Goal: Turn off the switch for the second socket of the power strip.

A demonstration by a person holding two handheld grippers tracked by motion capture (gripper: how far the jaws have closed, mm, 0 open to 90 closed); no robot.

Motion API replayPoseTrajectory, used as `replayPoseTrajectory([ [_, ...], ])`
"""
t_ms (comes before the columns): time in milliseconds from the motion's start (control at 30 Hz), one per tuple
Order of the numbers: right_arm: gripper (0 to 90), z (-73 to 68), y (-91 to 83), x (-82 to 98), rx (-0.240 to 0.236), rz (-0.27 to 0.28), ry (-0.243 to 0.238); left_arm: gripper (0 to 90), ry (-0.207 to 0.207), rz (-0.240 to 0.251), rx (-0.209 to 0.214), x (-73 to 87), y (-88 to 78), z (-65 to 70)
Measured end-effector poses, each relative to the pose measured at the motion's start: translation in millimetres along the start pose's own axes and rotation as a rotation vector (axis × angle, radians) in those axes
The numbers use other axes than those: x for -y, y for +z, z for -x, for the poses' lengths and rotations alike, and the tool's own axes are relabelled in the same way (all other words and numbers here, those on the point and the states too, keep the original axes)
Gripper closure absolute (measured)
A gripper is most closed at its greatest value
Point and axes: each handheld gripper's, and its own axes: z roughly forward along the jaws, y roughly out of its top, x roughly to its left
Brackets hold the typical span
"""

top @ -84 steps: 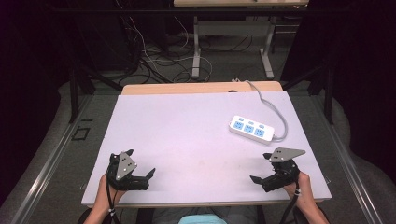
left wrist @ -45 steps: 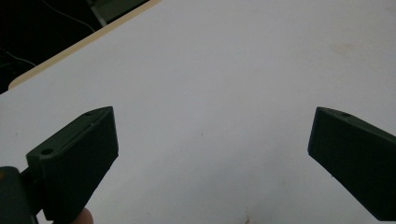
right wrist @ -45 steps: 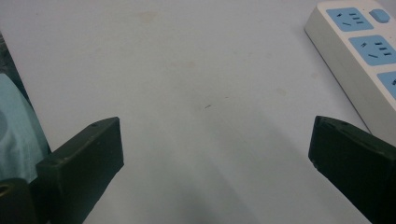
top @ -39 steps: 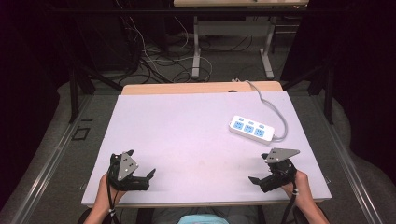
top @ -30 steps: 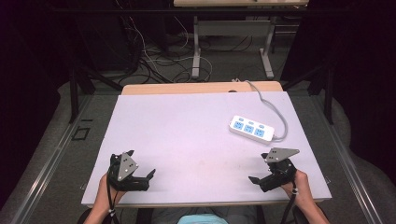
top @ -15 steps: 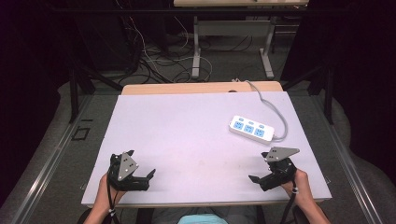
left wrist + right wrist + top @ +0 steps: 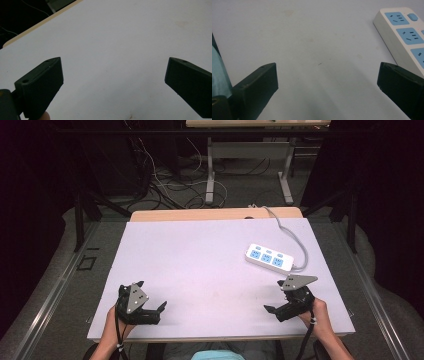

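**Reaching the power strip from a clean start**

The power strip (image 7: 270, 259) lies flat on the right half of the white table (image 7: 200, 265), sockets up, its long side running slantwise from upper left to lower right in the high view. Three blue socket faces (image 7: 410, 35) sit in a row on its white body, with a small blue switch (image 7: 412, 17) at one end. Its grey cord (image 7: 292, 236) leaves the end nearer the table's right edge, curves back along that edge and goes off the far side.

The right gripper (image 7: 285, 306) is the nearer tool: it rests near the front edge, just in front of the strip but apart from it. Its jaws are spread wide with nothing between them, and in the right gripper view the strip's near end shows just beyond the right-hand jaw. The left gripper (image 7: 149, 306) sits at the front left, well apart from the strip, jaws likewise spread over bare table.

The step in hand looks like the approach to the strip with the right gripper. To do it well, I would swing the hand so the jaws straddle the strip's narrow width rather than its length, come down near the middle of the body and close on the side walls. Gripping near the cord end risks the cable tugging the strip askew. The left gripper could steady the other end if it skates.
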Motion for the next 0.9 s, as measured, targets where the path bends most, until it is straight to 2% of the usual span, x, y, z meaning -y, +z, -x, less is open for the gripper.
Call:
replayPoseTrajectory([
  [267,2.7,6.1,1.2,-6.3,0.035,0.014,0.0,1.8,0.0,-0.005,0.004,-0.1,0.9,-0.4],
  [367,2.7,9.4,4.7,-9.0,0.036,0.005,0.011,1.8,0.003,-0.005,0.007,-0.2,0.8,0.0],
  [667,2.8,14.3,9.7,-18.1,0.045,0.0,-0.006,1.8,0.005,-0.012,0.009,-0.5,1.1,0.0],
  [700,2.8,19.2,13.6,-21.7,0.053,0.016,-0.002,1.8,0.009,-0.012,0.009,-0.7,1.1,-0.2],
  [733,2.9,22.0,14.3,-23.9,0.052,-0.003,-0.004,1.8,0.008,-0.011,0.009,-0.7,1.1,-0.1],
  [900,3.0,33.6,22.9,-31.1,0.069,-0.008,-0.007,1.8,0.002,-0.01,0.007,-0.1,0.9,-0.7],
])
